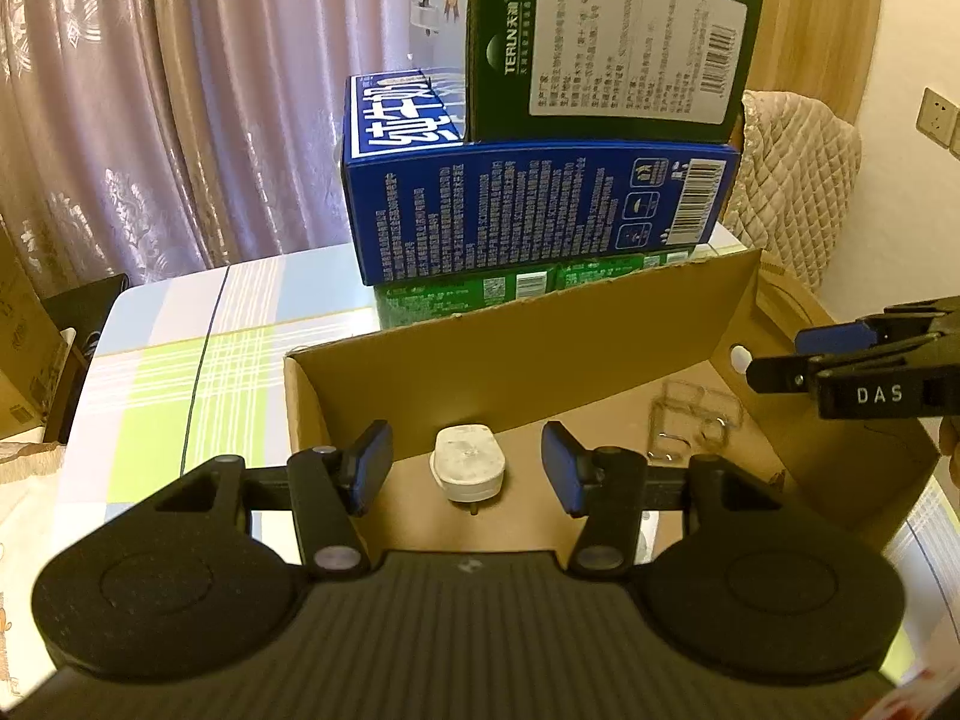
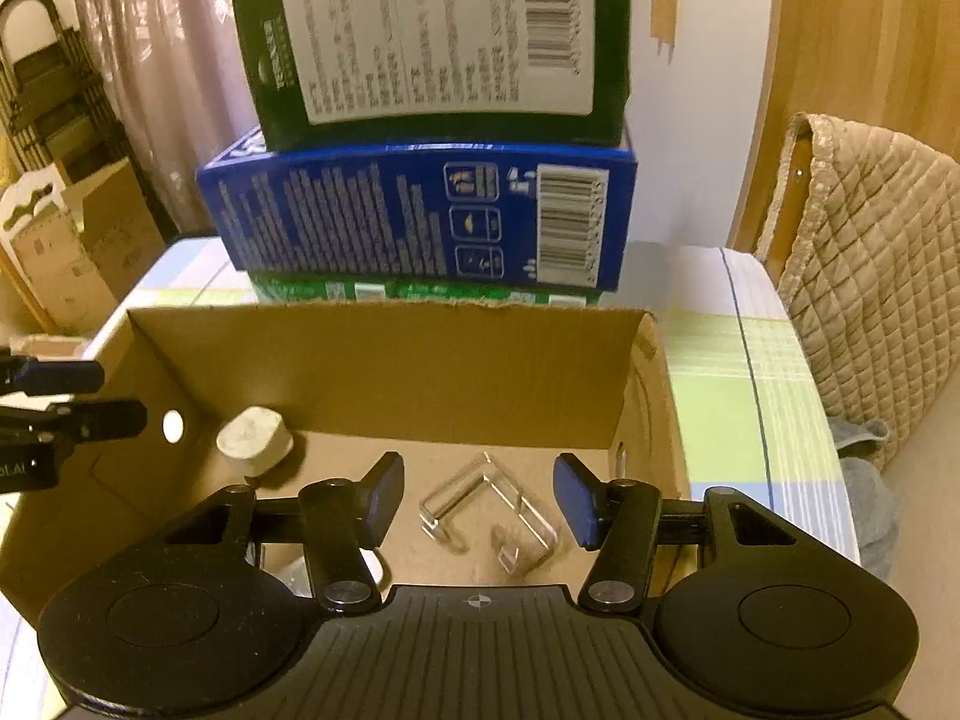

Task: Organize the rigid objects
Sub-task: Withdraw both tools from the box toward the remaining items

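Observation:
An open cardboard box (image 1: pixel 540 348) (image 2: pixel 390 372) sits on the checked tablecloth. On its floor lies a white plug adapter (image 1: pixel 468 471) (image 2: pixel 255 441). My left gripper (image 1: pixel 465 453) hangs over it, open, with the blue pads apart on either side and clear of it. A clear plastic bracket (image 2: pixel 486 519) (image 1: pixel 696 420) lies on the box floor to the right. Over the bracket my right gripper (image 2: pixel 480 498) is open, and its pads do not touch it. Each gripper also shows from the side in the other's view: the right gripper (image 1: pixel 780 360) and the left gripper (image 2: pixel 114 396).
Behind the box stands a stack of cartons: a dark green carton (image 1: pixel 600 42) on a blue carton (image 1: pixel 528 204) on a green one (image 1: pixel 468 294). A chair with a quilted cover (image 2: pixel 870 228) stands at the right, cardboard boxes (image 2: pixel 72 252) at the left, and a curtain (image 1: pixel 180 90) behind.

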Demonstrator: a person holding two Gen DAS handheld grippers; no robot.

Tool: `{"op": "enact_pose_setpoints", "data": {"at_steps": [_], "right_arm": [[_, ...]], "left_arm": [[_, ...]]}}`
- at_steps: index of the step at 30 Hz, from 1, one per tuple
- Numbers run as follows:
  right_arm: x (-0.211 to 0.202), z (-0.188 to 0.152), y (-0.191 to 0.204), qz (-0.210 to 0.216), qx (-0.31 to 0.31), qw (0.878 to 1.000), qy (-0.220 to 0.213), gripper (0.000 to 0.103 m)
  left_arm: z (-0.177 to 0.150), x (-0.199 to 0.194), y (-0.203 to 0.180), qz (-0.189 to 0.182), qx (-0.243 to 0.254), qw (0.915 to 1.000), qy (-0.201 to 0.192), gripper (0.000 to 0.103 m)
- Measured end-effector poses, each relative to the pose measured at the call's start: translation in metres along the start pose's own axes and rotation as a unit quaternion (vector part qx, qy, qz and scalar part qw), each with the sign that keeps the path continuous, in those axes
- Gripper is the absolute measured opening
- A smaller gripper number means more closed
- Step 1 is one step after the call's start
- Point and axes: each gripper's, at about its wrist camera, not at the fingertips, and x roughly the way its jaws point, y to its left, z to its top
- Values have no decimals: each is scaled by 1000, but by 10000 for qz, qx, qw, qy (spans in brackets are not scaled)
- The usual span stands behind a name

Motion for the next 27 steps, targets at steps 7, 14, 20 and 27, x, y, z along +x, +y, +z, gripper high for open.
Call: {"op": "enact_pose_setpoints", "data": {"at_steps": [7,14,20,27], "right_arm": [[-41,0,2,61,92,9997,-220,53],[-113,-15,18,151,-15,9984,-545,53],[-174,-46,36,265,-162,9960,-840,53],[-224,-107,47,403,-256,9941,-976,58]], "left_arm": [[-4,-33,-8,-83,-36,9998,-175,49],[-16,-97,-18,-123,-122,9989,-445,49],[-45,-155,-30,-102,-163,9977,-649,49],[-103,-207,-42,-42,-278,9971,-712,52]]}}
